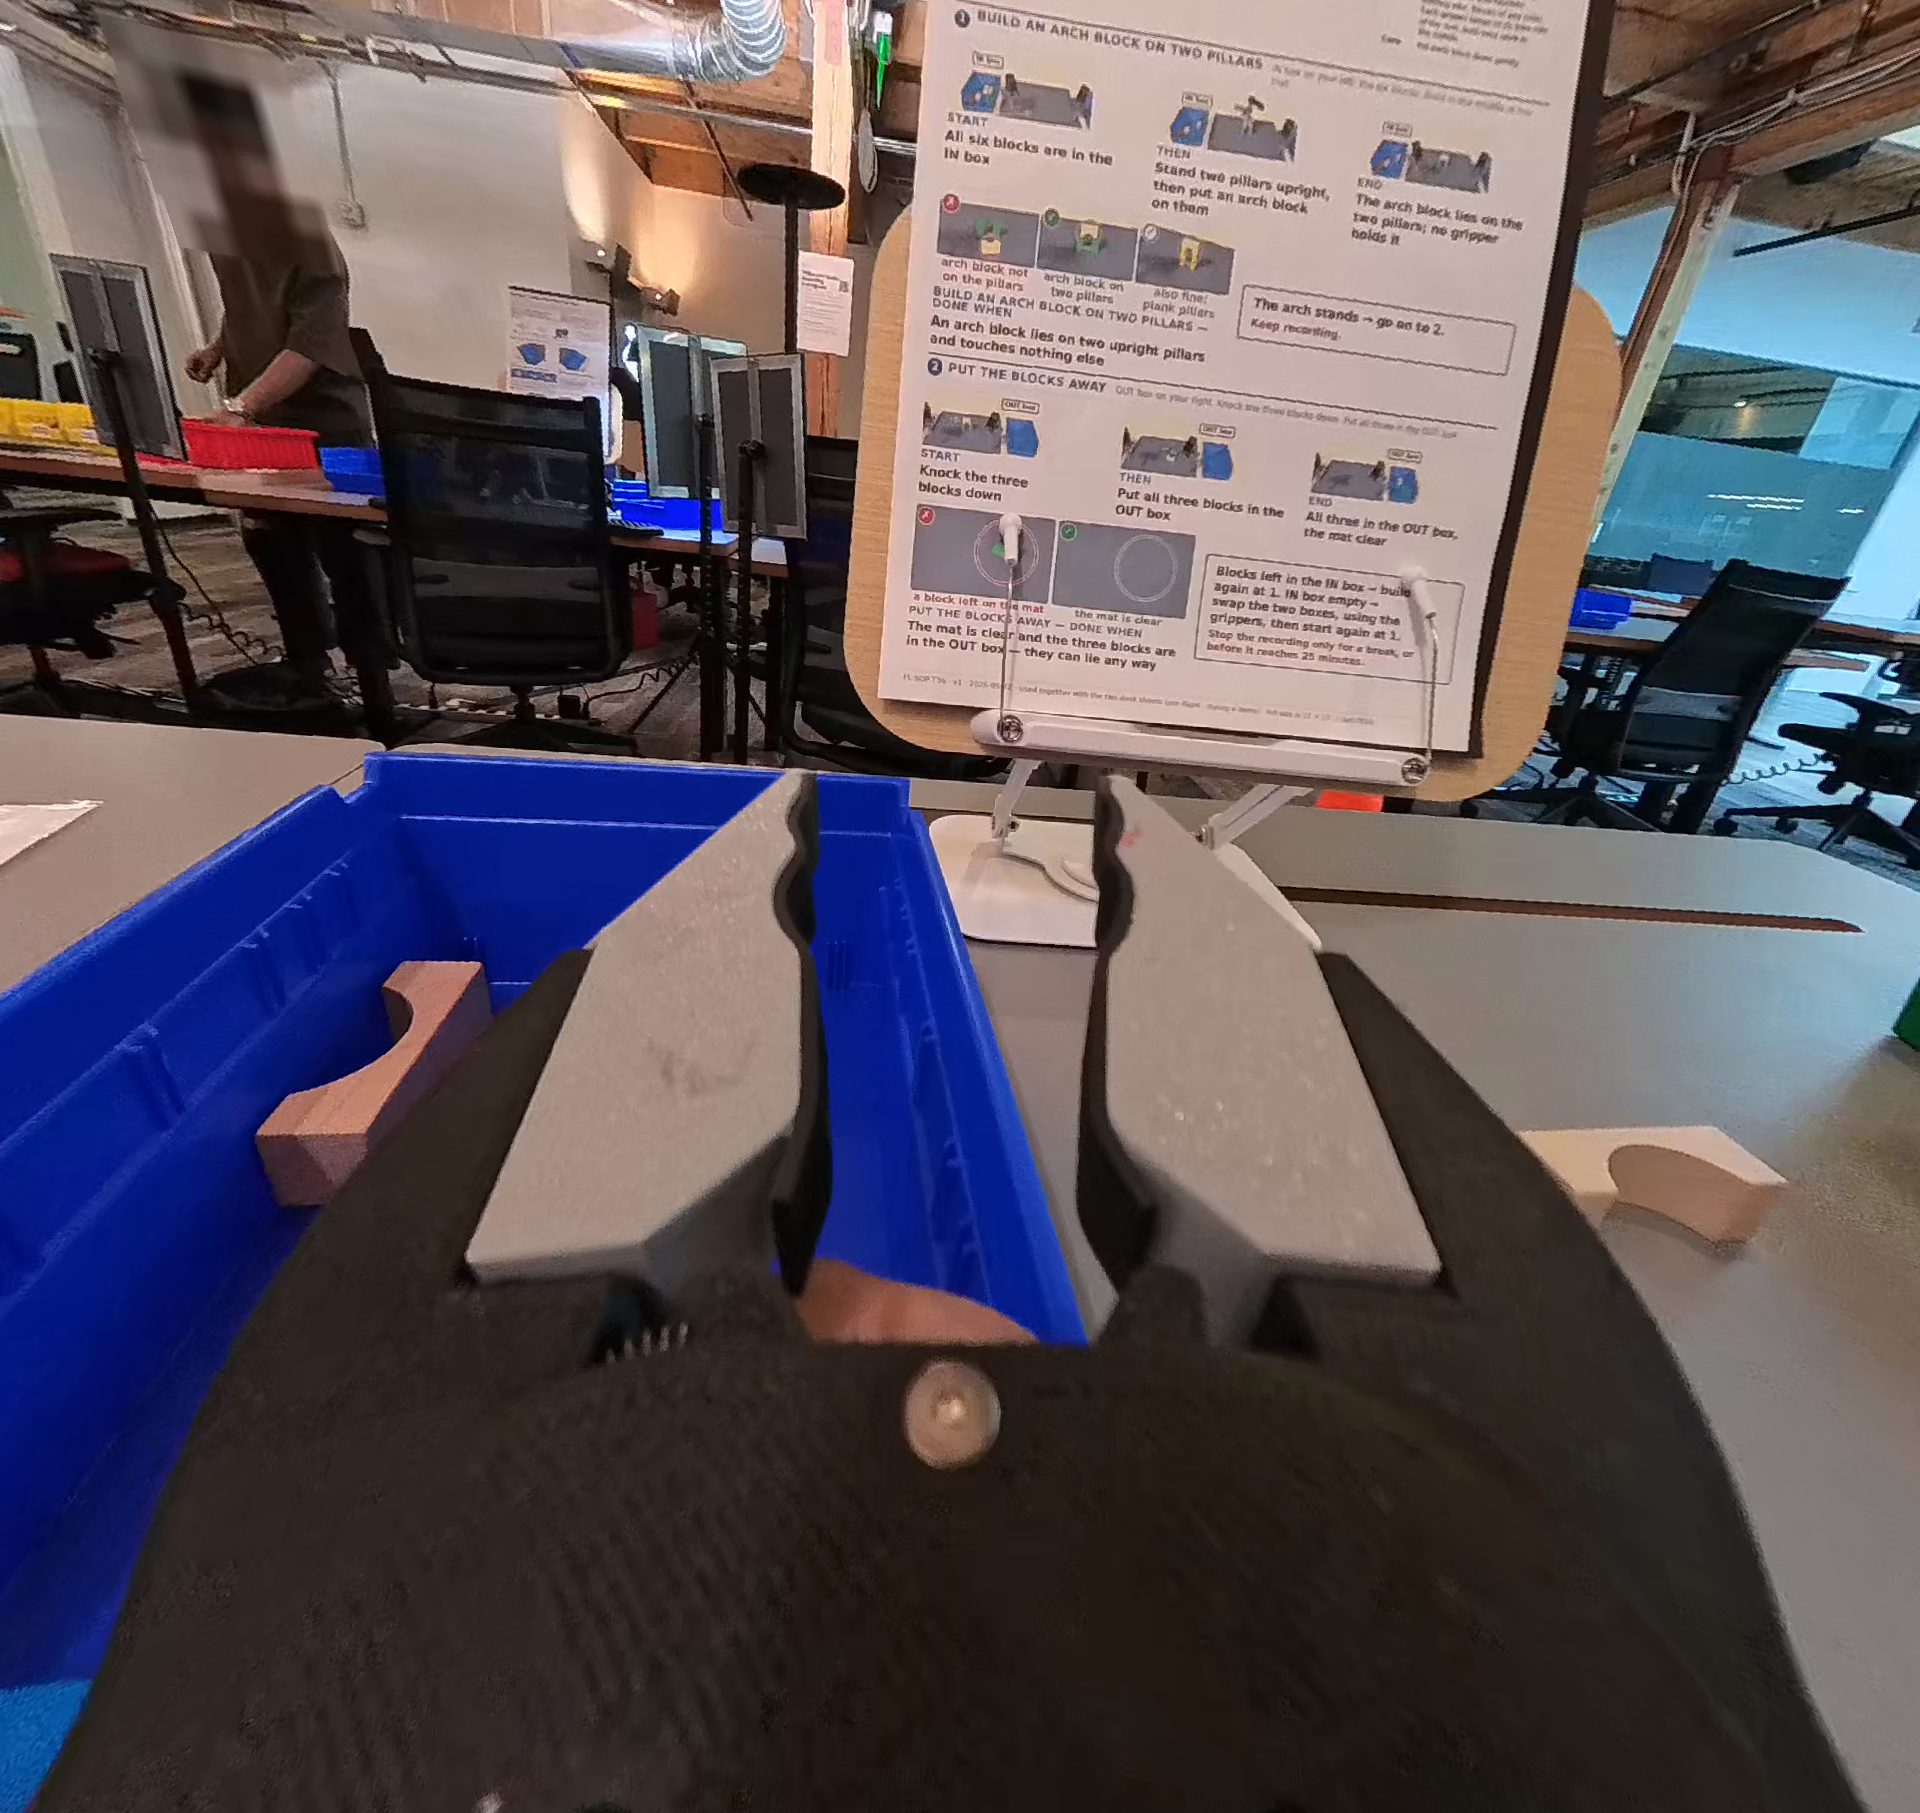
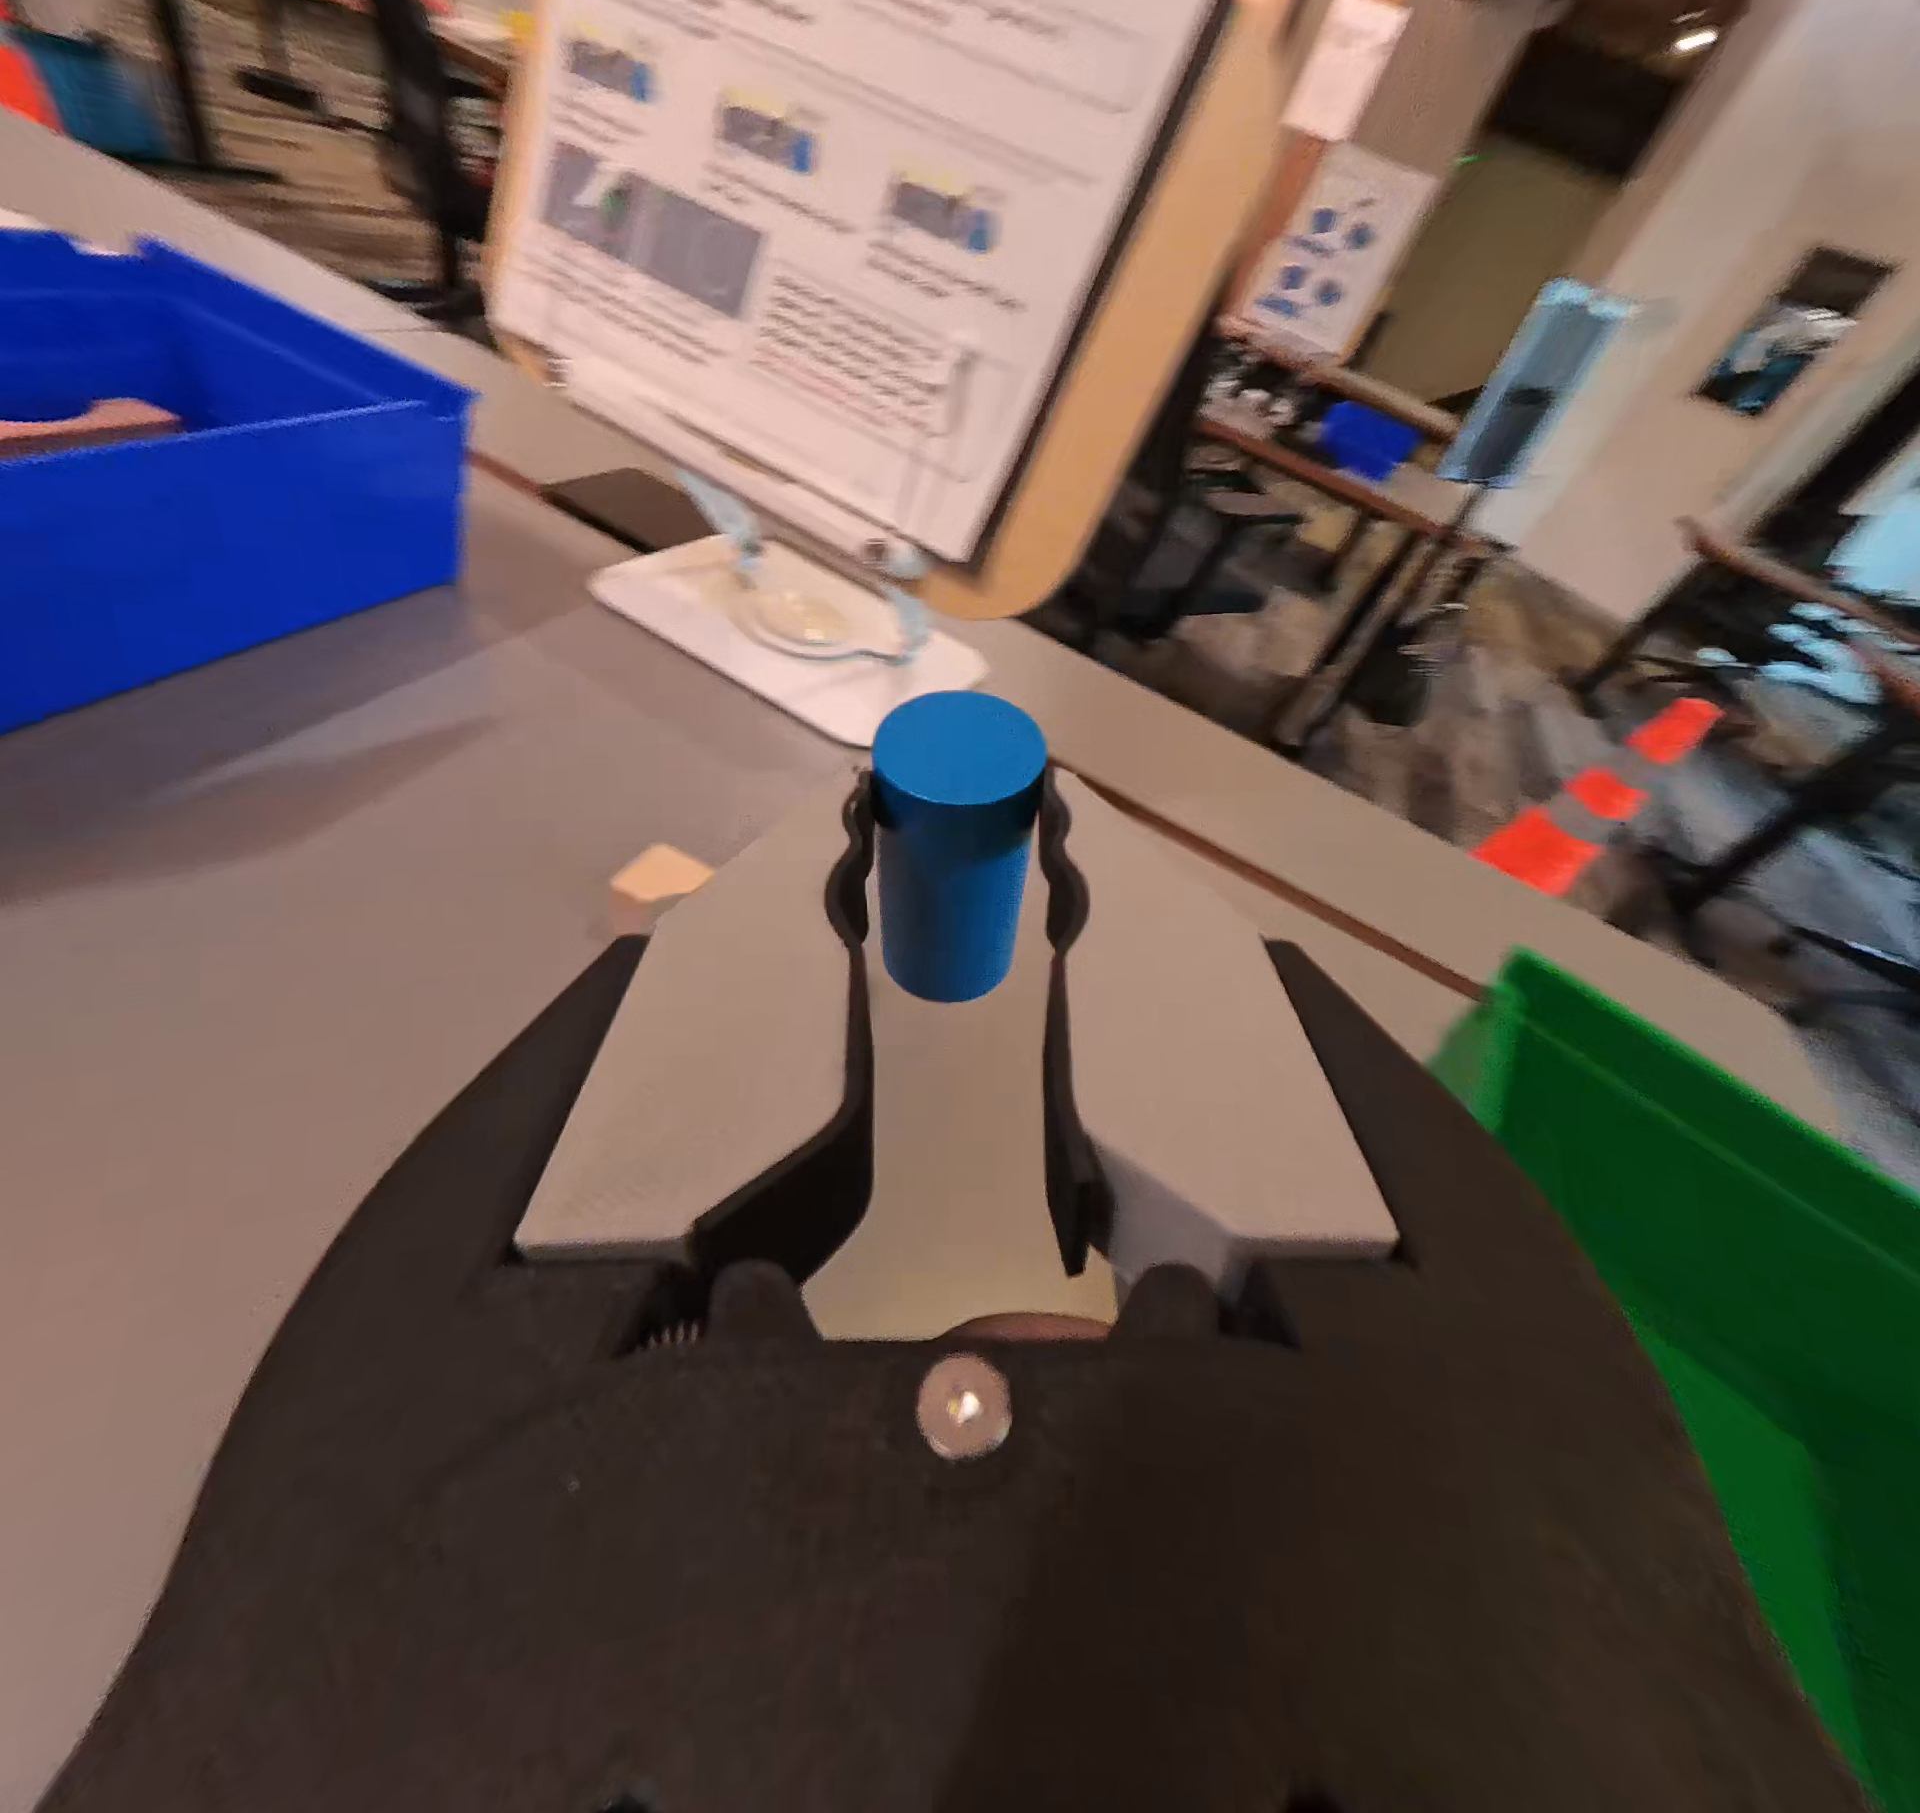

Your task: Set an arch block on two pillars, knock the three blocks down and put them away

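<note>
My right gripper [image 2: 954,828] is shut on a blue cylinder block [image 2: 951,859] and holds it upright above the grey table, with both pads pressed on its sides. My left gripper [image 1: 956,828] is open and empty, over the right wall of the blue bin [image 1: 260,984]. A reddish-brown arch block [image 1: 384,1077] lies inside that bin. A pale wooden arch block [image 1: 1662,1181] lies on the table to the right of my left gripper; one corner of it shows in the right wrist view [image 2: 660,878]. The blue bin also shows at the left in the right wrist view [image 2: 229,516].
A green bin [image 2: 1683,1192] stands at the right. An instruction sheet on a white stand [image 1: 1216,309] is at the table's far edge, its base plate [image 2: 790,641] just beyond the cylinder. Chairs, desks and a person stand in the room behind. The tips of one gripper are about 35 centimetres away from the tips of the other.
</note>
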Demonstrator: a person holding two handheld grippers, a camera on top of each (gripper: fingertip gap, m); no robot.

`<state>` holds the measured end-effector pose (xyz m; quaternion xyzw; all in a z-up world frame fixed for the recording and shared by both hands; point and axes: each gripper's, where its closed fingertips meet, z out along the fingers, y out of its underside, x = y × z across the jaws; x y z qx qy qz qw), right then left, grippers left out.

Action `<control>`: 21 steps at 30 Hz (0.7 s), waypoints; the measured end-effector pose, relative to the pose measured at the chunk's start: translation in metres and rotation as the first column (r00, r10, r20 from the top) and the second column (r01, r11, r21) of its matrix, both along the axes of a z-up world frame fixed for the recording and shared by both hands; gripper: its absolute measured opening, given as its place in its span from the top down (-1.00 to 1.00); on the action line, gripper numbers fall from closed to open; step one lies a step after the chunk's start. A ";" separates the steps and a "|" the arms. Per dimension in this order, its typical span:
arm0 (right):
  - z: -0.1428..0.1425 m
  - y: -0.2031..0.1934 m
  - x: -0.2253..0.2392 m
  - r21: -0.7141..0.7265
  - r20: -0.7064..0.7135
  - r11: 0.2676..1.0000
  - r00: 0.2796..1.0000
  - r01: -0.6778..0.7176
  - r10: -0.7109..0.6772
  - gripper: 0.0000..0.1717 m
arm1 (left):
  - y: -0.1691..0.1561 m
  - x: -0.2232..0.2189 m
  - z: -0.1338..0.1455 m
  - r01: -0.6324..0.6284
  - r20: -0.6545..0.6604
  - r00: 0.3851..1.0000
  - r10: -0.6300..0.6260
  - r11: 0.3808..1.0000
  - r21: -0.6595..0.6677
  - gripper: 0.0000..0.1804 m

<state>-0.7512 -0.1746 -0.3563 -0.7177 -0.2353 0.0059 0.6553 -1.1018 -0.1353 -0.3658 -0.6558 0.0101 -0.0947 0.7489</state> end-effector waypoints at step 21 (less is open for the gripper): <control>-0.094 0.009 0.226 -0.387 0.057 0.791 0.869 0.474 -0.492 0.61 | 0.001 0.004 -0.003 0.006 -0.018 1.000 -0.006 1.000 -0.008 0.44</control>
